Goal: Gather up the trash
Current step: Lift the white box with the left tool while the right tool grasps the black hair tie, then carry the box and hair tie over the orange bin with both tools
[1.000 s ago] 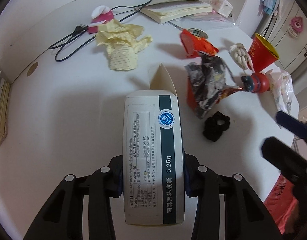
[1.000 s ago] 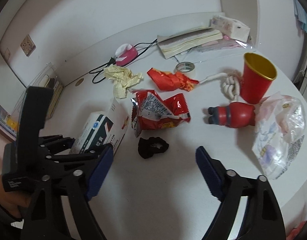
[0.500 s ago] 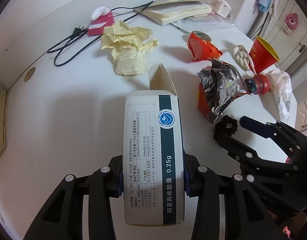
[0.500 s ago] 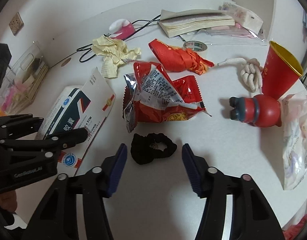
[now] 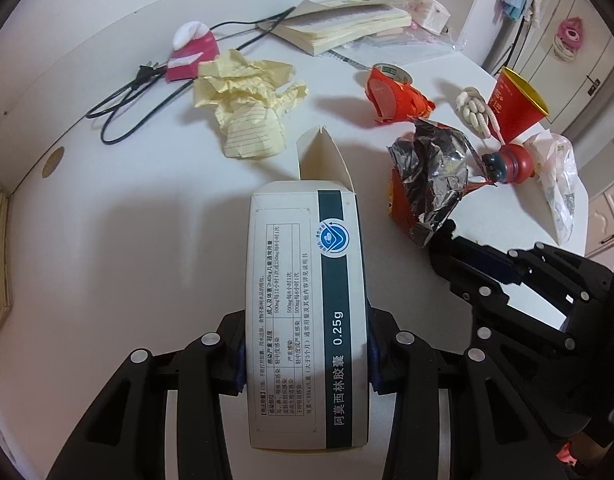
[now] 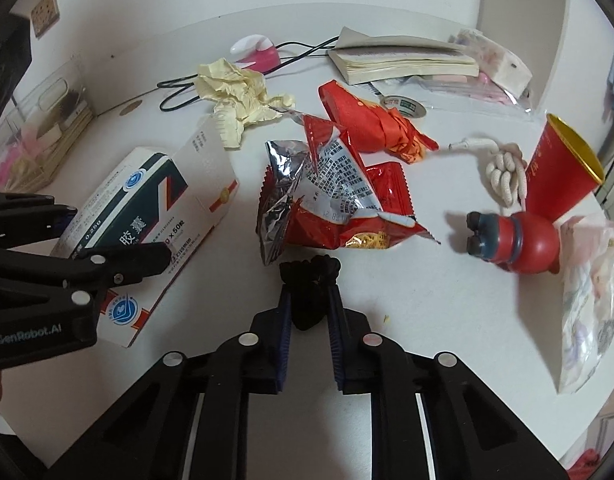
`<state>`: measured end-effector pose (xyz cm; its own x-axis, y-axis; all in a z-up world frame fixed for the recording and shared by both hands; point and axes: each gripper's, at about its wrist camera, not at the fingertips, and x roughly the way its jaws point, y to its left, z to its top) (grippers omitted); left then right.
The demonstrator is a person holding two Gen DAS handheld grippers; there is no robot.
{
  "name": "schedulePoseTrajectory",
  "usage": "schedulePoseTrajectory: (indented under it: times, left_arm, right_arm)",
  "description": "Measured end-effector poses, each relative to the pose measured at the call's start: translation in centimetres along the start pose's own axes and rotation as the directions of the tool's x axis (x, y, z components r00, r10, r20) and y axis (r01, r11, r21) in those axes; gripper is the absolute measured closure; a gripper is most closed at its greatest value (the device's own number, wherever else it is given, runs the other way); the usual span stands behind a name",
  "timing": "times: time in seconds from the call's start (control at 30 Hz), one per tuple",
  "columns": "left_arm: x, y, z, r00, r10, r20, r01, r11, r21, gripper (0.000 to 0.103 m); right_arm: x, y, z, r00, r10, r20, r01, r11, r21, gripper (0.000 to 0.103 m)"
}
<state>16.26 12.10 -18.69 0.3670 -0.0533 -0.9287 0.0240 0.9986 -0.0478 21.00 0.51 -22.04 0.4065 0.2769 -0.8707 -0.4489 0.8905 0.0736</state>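
Scrunchie (image 6: 309,293) in right tongs (image 6: 309,300), left tongs (image 5: 305,354) — medicine box (image 5: 305,300)

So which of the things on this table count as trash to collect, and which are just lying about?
Trash, by the look of it:
- medicine box, in the left gripper
- crumpled yellow paper
- torn snack bag
- red wrapper

Probably just lying about:
- black scrunchie, clamped in the right gripper
- book
- tape roll
- red cup

White medicine box (image 5: 307,304), end flap open, clamped lengthwise; torn red snack bag (image 6: 331,200) (foil showing) and crumpled yellow paper (image 5: 247,100) on table.
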Motion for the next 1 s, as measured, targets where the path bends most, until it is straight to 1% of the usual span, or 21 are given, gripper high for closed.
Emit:
schedulePoseTrajectory:
  times: [0.1, 0.27, 0.43, 0.57, 0.67, 0.8, 1.0]
  left_arm:
    - [-0.6, 0.4, -0.2, 1.0, 0.001, 0.004, -0.001, 1.0, -0.013, 0.059]
    - [-2.5, 0.4, -1.4, 1.0, 0.014, 0.016, -0.014, 1.0, -0.013, 0.059]
    - [-5.5, -1.4, -2.8, 0.998, 0.014, 0.054, -0.014, 1.0, 0.008, 0.059]
    - [-7.7, -3.8, -3.8, 0.996, -0.003, 0.085, 0.001, 1.0, 0.025, 0.059]
    - [-9.3, -6.2, -4.4, 0.994, -0.019, 0.11, 0.014, 0.998, 0.054, 0.059]
    - [-11.1, -9.4, -5.3, 0.99, -0.047, 0.136, 0.034, 0.995, 0.095, 0.059]
    - [-12.6, -14.9, -6.3, 0.983, -0.103, 0.152, 0.073, 0.979, 0.19, 0.059]
  right_arm:
    - [-0.8, -0.1, -0.2, 1.0, 0.019, 0.005, -0.019, 1.0, 0.019, 0.087]
    - [-3.5, 0.3, -1.2, 0.997, 0.075, 0.028, -0.076, 0.996, 0.046, 0.087]
    - [-7.9, 0.7, -2.6, 0.99, 0.116, 0.085, -0.12, 0.992, 0.049, 0.087]
    - [-11.2, 0.1, -4.1, 0.986, 0.122, 0.117, -0.129, 0.99, 0.053, 0.087]
    - [-13.7, -1.1, -5.4, 0.984, 0.113, 0.136, -0.124, 0.99, 0.069, 0.087]
    - [-17.2, -3.1, -7.8, 0.984, 0.077, 0.163, -0.093, 0.991, 0.099, 0.087]
    - [-21.4, -6.9, -12.0, 0.982, 0.015, 0.187, -0.051, 0.981, 0.186, 0.087]
